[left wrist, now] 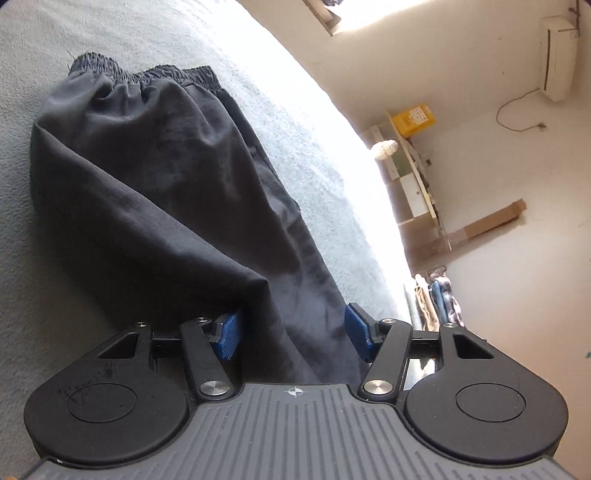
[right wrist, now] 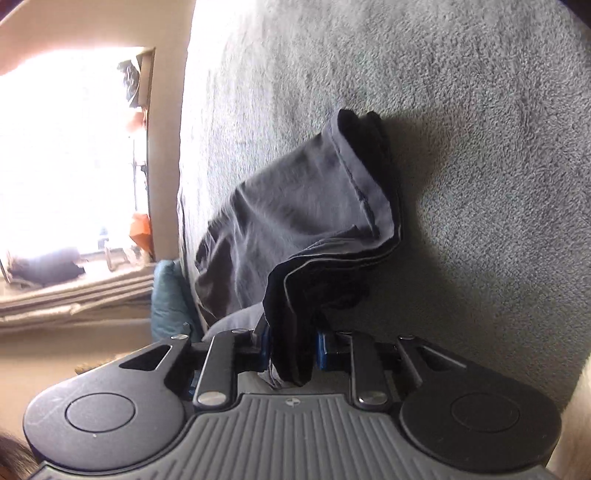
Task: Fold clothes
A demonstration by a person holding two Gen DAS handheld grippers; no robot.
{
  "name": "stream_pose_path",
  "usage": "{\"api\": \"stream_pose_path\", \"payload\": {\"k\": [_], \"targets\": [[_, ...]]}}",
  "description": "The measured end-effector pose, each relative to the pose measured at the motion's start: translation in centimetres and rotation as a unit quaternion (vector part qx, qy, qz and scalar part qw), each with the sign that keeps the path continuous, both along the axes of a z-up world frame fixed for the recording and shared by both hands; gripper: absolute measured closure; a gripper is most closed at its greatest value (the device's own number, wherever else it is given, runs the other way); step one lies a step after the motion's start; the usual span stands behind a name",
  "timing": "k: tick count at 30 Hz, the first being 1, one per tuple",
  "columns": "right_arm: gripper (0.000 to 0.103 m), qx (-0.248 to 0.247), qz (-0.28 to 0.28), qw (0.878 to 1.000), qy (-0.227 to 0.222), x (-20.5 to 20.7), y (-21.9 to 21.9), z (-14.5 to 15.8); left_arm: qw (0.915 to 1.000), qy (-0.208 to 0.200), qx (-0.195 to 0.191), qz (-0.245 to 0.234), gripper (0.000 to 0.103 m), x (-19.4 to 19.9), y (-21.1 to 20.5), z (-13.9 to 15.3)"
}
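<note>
A pair of dark grey shorts (left wrist: 159, 177) lies on a pale grey fleece blanket (left wrist: 147, 33) that covers the bed, elastic waistband (left wrist: 147, 74) at the far end in the left wrist view. The left tool (left wrist: 293, 334) sits at the near end of the garment with its blue-padded fingers (left wrist: 229, 334) spread wide. Cloth runs between them and down toward the tool's body, but the pads stand clear of it on both sides, so nothing is pinched there.

The right tool (right wrist: 293, 350) is closed tight on a bunched, layered edge of the shorts (right wrist: 295, 221). Only a sliver of blue pad (right wrist: 322, 350) shows beside the dark fabric. From that grip the cloth rises off the blanket (right wrist: 461, 110) in a loose fold, hemmed edge (right wrist: 354, 173) turned up and casting a shadow to the right.

Strong daylight washes out the far side of the bed in both views. Beyond it, in the left wrist view, a white wall carries an air conditioner (left wrist: 557, 55) high up, a yellow box (left wrist: 413, 120) on cluttered shelving and a long cardboard box (left wrist: 487, 219) leaning nearby. The right wrist view takes in a bright doorway (right wrist: 74, 158) at the left and a teal cushion (right wrist: 170, 295) at the bed's edge.
</note>
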State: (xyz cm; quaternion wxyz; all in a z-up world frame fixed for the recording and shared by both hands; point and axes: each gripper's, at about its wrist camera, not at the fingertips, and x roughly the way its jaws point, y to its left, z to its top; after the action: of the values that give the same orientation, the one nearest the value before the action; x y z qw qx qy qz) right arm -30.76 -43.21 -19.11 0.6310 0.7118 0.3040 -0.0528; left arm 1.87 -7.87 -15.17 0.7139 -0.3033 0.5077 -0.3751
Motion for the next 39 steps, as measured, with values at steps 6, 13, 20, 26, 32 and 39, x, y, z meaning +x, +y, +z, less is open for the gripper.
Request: {"api": "stream_pose_path", "payload": {"k": [6,13,20,26,32,39], "targets": [[0.071,0.073,-0.077,0.994,0.006,0.2,-1.8,-3.0,0.9983,0.055,-0.010,0.014,0.043,1.6,-0.6,-2.3],[0.052,0.043,-0.035,0.998,-0.003,2.4,-1.3,-2.4,0.9969,0.072,-0.029,0.013,0.041,1.7,-0.3,-2.8],[0.037,0.038,-0.037,0.997,-0.052,3.7,-2.1,-1.0,0.9956,0.084,-0.033,0.025,0.040,1.5,-0.8,-3.5],[0.035,-0.008,0.035,0.999,-0.013,4.5,-0.6,-1.1,0.9955,0.084,-0.034,0.027,0.040,1.3,-0.2,-3.6],[0.039,-0.072,0.124,0.989,-0.024,5.9,2.1,-0.2,0.9954,0.085,-0.034,0.029,0.040,1.1,0.4,-3.7],[0.092,-0.051,0.129,0.986,-0.094,6.4,1.8,3.3,0.9953,0.086,-0.037,0.025,0.040,1.0,-0.1,-3.5]]}}
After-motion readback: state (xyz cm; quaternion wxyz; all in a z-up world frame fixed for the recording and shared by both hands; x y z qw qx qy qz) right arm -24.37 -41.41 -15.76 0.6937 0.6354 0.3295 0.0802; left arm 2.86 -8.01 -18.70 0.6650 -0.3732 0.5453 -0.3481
